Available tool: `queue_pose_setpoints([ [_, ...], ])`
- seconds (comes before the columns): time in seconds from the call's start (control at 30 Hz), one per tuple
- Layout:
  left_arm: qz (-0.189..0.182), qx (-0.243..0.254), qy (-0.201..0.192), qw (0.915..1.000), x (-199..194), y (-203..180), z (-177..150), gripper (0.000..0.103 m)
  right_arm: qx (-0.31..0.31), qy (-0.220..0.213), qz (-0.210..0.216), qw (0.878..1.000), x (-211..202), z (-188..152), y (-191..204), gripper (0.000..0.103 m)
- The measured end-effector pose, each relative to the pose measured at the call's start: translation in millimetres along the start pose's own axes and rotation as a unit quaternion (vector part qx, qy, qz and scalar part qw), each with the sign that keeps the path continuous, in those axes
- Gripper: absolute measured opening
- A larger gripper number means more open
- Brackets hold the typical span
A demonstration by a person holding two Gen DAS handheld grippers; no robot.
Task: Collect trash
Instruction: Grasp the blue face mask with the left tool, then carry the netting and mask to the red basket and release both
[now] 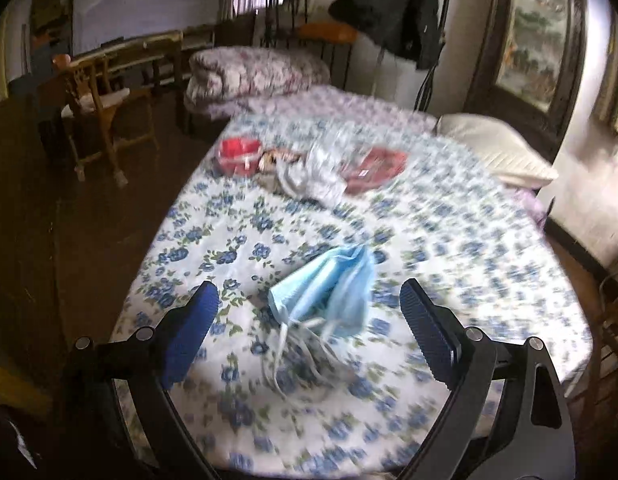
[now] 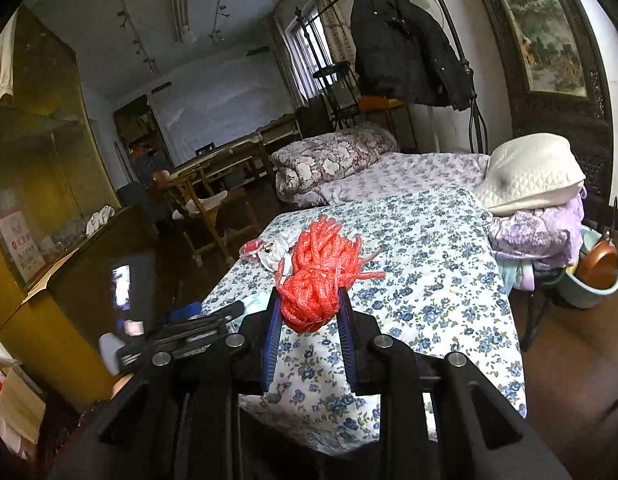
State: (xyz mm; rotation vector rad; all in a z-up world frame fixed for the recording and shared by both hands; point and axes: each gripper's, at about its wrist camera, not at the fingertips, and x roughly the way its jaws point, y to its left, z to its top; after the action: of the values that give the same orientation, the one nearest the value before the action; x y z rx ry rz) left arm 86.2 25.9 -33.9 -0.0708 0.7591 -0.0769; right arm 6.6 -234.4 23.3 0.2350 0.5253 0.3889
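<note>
Left tongs (image 1: 309,312): spread wide, empty, poised over the blue face masks (image 1: 329,292), which lie near the bed's (image 1: 489,264) front edge. Right tongs (image 2: 309,312): clamped on the red cord bundle (image 2: 315,280), held above the bed. Lower the left tongs so the pads straddle the bunched mask bodies, not the loose ear loops; close fully before lifting. More litter (image 1: 313,172) waits toward the bed's far edge.
</note>
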Motion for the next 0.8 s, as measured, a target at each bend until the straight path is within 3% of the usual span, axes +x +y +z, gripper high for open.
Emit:
queue_pose_setpoints([
  [0.1,0.005,0.004,0.042,0.9991,31.7,-0.4,-1.5,0.084,0.008,0.008,0.000,1.000,5.6,-2.1,-6.4,0.027],
  [0.17,0.011,0.004,0.046,0.9989,36.8,-0.4,-4.8,0.063,0.014,0.013,0.000,1.000,9.1,-3.2,-9.1,0.027],
  [0.2,-0.003,0.006,0.036,0.9993,31.5,-2.2,-4.8,0.040,0.016,0.014,0.000,1.000,10.0,-3.7,-10.2,0.027],
  [0.27,-0.033,-0.004,0.027,0.9991,19.3,-3.9,-6.9,0.023,0.018,0.013,0.001,1.000,9.2,-3.9,-10.6,0.027],
  [0.57,-0.073,0.002,-0.076,0.9944,-95.6,-28.6,-4.6,0.021,0.007,-0.013,0.020,1.000,-26.8,5.7,-1.2,0.027],
  [0.8,-0.108,0.031,-0.130,0.9852,-180.5,-71.1,-2.9,0.021,-0.010,-0.043,0.023,0.999,-95.5,4.8,4.7,0.027],
])
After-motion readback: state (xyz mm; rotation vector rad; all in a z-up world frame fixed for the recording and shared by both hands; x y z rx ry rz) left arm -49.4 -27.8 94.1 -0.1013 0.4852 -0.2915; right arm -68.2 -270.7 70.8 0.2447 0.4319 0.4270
